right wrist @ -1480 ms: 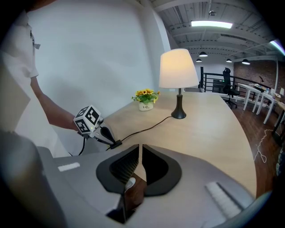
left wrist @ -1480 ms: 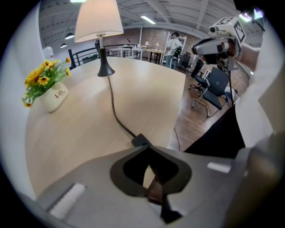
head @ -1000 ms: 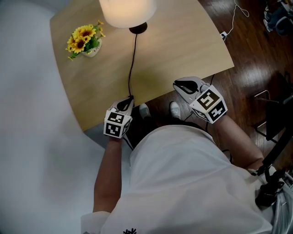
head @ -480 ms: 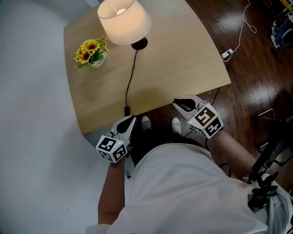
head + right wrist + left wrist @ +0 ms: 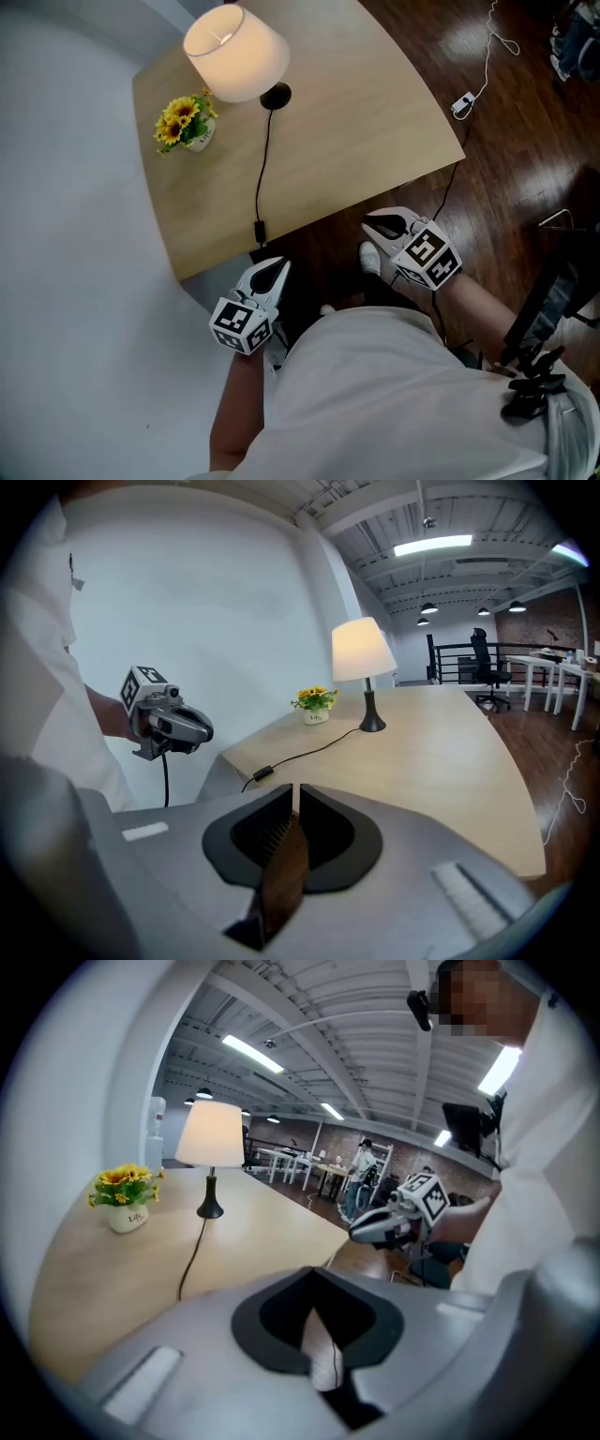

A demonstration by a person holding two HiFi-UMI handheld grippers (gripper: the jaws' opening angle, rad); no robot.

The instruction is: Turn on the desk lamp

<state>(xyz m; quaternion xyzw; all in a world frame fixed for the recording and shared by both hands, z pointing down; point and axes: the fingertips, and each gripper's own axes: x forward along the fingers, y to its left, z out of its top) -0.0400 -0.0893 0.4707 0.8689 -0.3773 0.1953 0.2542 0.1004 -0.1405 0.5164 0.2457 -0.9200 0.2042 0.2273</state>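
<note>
Now: desk lamp (image 5: 236,58) lit at bench (image 5: 356,122) far end; left gripper (image 5: 277,270) drawn back off cord switch (image 5: 259,229), right gripper (image 5: 380,225) likewise clear, all fingers closed on nothing; task judged complete.

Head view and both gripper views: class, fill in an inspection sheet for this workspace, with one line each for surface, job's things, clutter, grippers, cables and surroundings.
Surface: light wooden table, holding only the lamp, its cord and the flowers.
Job's things: desk lamp with a white shade and a black base; the shade glows, so it is lit.
Clutter: small white pot of yellow sunflowers beside the lamp.
Grippers: left gripper and right gripper are both off the table's near edge, jaws together, holding nothing.
Cables: black lamp cord runs to an inline switch near the edge; white cable lies on the floor.
Surroundings: dark wooden floor; pale wall.
</note>
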